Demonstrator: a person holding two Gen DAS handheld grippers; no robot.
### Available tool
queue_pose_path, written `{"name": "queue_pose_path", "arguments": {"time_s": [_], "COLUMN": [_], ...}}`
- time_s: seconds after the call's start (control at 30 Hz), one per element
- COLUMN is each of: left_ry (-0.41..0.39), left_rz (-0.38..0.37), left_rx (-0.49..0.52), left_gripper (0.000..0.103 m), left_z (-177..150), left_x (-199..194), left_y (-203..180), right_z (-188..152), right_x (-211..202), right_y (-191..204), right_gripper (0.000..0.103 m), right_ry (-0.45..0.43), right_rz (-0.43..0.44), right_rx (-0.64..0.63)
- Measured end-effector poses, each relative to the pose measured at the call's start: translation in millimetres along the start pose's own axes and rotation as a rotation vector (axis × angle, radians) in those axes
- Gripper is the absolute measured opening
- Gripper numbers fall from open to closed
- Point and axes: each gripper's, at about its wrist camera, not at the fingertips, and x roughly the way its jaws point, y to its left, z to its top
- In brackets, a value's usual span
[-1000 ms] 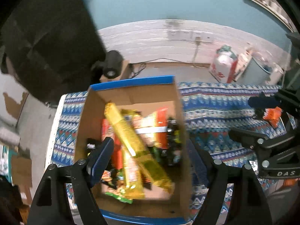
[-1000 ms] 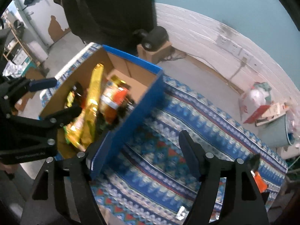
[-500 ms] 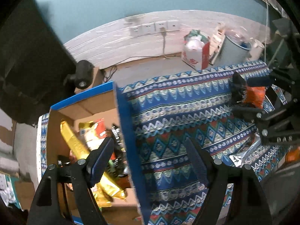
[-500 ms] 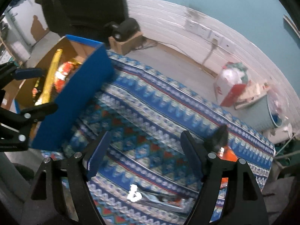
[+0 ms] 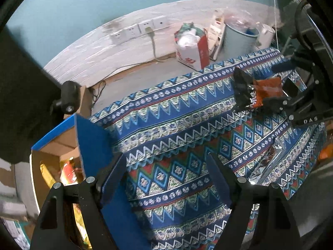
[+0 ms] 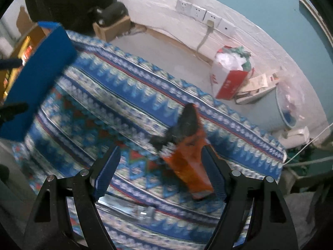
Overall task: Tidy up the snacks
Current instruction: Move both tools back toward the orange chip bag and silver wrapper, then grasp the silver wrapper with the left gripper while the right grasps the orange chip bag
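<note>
Swung away from the snack box since a second ago, both my grippers now sit over the patterned cloth. Left gripper: jaws spread, empty, just right of the box's blue wall. Right gripper: jaws wide apart, an orange-and-black snack packet lying against its right finger on the cloth, well right of the box; a silvery wrapper lies nearer me.
</note>
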Motion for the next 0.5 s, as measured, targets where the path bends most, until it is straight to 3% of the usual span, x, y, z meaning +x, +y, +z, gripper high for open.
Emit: {"name": "queue_pose_path", "arguments": {"time_s": [0.5], "left_ry": [0.047], "left_rz": [-0.025], "left_rx": [0.058], "left_gripper": [0.081], "left_z": [17.1], "left_x": [50.2], "left_y": [-12.7], "right_z": [-9.9], "right_x": [61.8], "right_y": [-29.3], "right_gripper": [0.079], "right_ry": [0.123], "right_rz": [-0.039], "right_rx": [-0.145]}}
